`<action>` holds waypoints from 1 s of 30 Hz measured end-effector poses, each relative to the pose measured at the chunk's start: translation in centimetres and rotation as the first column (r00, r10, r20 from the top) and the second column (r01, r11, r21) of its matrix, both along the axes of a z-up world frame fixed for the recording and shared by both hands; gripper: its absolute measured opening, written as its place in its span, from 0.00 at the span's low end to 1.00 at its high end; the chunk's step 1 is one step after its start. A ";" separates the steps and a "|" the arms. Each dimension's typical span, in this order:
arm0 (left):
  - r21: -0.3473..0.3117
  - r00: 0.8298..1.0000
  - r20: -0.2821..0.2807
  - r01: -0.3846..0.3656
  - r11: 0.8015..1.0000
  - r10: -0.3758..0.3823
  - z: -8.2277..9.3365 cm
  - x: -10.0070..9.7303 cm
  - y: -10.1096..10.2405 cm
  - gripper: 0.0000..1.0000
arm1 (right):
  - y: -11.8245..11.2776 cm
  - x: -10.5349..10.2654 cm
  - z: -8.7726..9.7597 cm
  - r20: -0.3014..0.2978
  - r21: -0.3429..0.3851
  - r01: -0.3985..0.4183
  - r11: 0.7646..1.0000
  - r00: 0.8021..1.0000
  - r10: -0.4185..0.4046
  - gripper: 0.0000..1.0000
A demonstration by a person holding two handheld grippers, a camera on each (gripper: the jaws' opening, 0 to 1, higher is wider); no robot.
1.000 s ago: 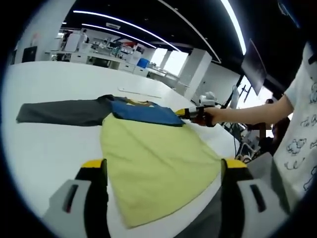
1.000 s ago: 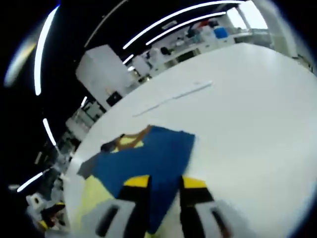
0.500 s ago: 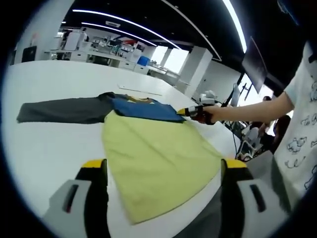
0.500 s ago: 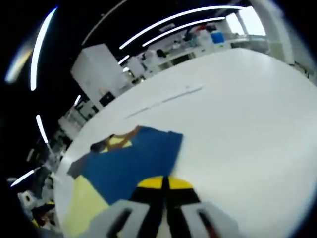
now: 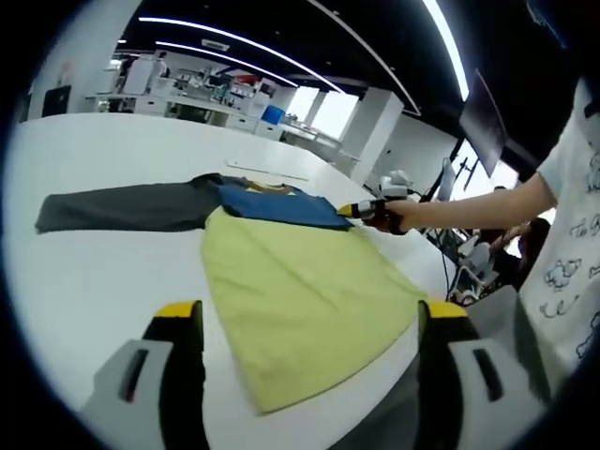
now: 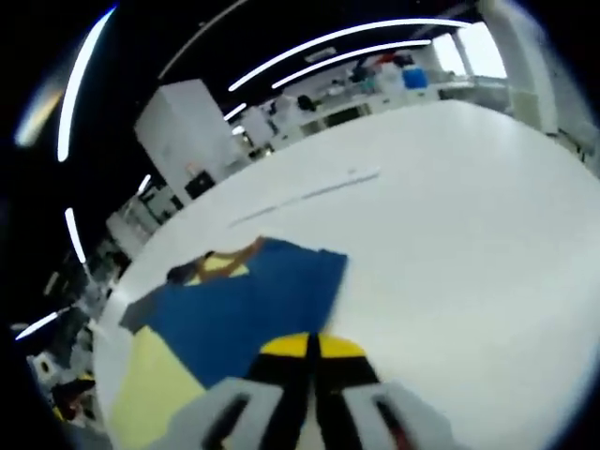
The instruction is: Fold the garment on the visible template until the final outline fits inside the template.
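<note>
Garment [image 5: 300, 281] is lying on the tabletop [image 5: 84, 272], its blue shoulder edge pinched by the right gripper [image 6: 311, 349], jaws clenched. Left gripper [image 5: 309, 323] is hovering with jaws released wide. Since a second ago, the right jaws have closed.

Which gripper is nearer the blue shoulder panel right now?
Right. The right gripper meets the blue shoulder panel at its edge; the left gripper sits back by the yellow hem.

Left hand-held gripper [image 5: 309, 323] jaws wide; right hand-held gripper [image 6: 310, 345] jaws pressed together.

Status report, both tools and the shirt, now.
Left tool open, above shirt hem. Right tool shut on shirt's blue part. Shirt flat on table, one sleeve out.
</note>
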State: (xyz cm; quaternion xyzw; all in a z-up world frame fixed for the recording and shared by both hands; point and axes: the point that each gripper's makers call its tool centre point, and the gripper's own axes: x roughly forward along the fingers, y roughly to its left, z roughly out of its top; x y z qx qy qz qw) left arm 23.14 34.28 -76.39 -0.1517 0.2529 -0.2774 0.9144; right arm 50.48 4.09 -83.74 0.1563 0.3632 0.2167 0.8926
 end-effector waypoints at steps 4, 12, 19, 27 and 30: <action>-0.006 1.000 0.000 -0.002 1.000 0.002 0.0 0.1 0.1 0.92 | 0.1 -0.6 0.3 0.010 -0.004 -0.022 1.000 1.000 0.022 0.04; -0.008 1.000 0.000 0.010 1.000 -0.010 -0.2 0.2 0.1 0.93 | 0.7 -2.0 1.8 0.076 -0.040 -0.142 0.989 0.986 0.145 0.32; 0.005 1.000 0.009 0.027 1.000 -0.027 0.1 0.7 0.4 0.93 | 0.4 -3.7 2.7 0.102 -0.089 -0.217 0.972 0.969 0.225 0.57; -0.009 0.999 0.028 0.017 1.000 -0.017 0.2 1.9 2.0 0.93 | 0.1 -6.0 3.9 0.148 -0.096 -0.268 0.959 0.948 0.280 0.89; -0.065 0.999 0.023 -0.030 0.997 0.031 0.0 2.9 3.4 0.93 | 0.0 -7.0 4.6 0.170 -0.061 -0.259 0.964 0.949 0.266 0.99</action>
